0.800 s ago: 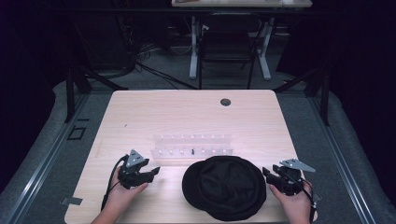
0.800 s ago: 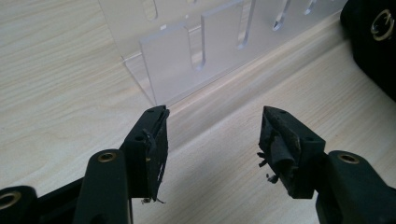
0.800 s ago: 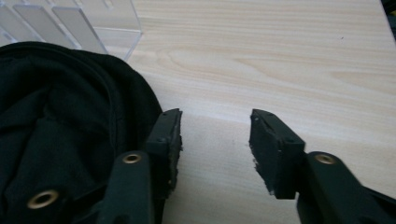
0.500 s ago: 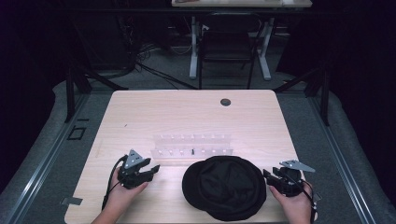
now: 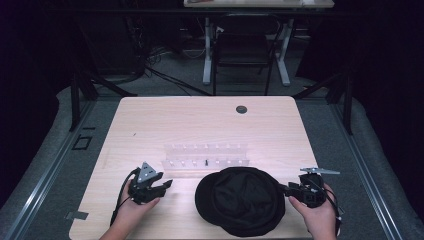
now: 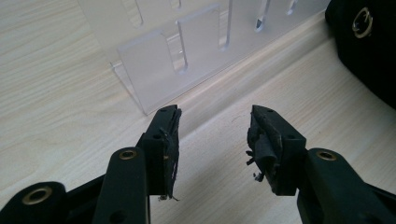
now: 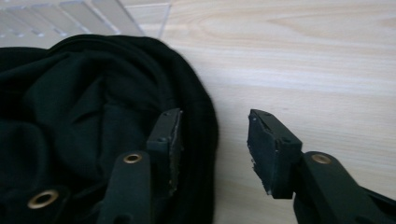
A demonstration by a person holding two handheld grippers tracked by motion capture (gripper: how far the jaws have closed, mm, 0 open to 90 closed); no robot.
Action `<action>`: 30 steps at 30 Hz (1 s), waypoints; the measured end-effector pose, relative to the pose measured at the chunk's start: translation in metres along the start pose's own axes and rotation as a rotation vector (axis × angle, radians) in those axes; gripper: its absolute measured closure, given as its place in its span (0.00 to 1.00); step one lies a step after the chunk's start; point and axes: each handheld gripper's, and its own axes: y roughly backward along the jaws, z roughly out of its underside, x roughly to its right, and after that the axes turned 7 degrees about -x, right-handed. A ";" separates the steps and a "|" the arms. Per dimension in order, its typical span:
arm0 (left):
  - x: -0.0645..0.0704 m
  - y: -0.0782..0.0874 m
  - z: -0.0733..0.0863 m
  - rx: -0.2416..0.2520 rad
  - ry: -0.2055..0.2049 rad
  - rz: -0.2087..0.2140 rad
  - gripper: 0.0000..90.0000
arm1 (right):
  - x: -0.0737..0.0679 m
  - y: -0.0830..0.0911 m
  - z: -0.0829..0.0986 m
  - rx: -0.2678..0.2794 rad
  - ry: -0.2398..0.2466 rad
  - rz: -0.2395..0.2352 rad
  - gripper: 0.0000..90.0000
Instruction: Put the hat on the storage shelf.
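Right gripper view cuts off the black hat (image 7: pixel 93 116), its rim between the right hand-held gripper's (image 7: pixel 212 149) parted jaws.

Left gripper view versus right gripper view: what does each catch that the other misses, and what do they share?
Left gripper view alone: the clear slotted rack up close and a brass eyelet on the black hat.

Right gripper view alone: the hat's folded fabric, with one jaw of the right claw over its rim.

Both: an open claw, the left claw empty, and the wooden table.

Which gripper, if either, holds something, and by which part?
Neither: left gripper is open over bare table; right gripper is open, straddling the round black fabric hat's rim, unclamped.
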 end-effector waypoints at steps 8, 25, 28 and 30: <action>-0.001 -0.002 0.000 -0.015 0.021 0.023 0.58 | -0.008 0.000 -0.011 -0.102 0.029 0.040 0.57; 0.001 -0.002 -0.001 -0.022 0.014 0.036 0.57 | -0.003 0.006 -0.032 -0.265 -0.030 0.052 0.58; 0.002 -0.003 -0.001 -0.021 0.017 0.037 0.57 | -0.006 0.005 -0.035 -0.296 -0.020 0.061 0.59; 0.001 -0.003 -0.001 -0.021 0.013 0.037 0.57 | -0.007 0.004 -0.037 -0.308 -0.019 0.072 0.59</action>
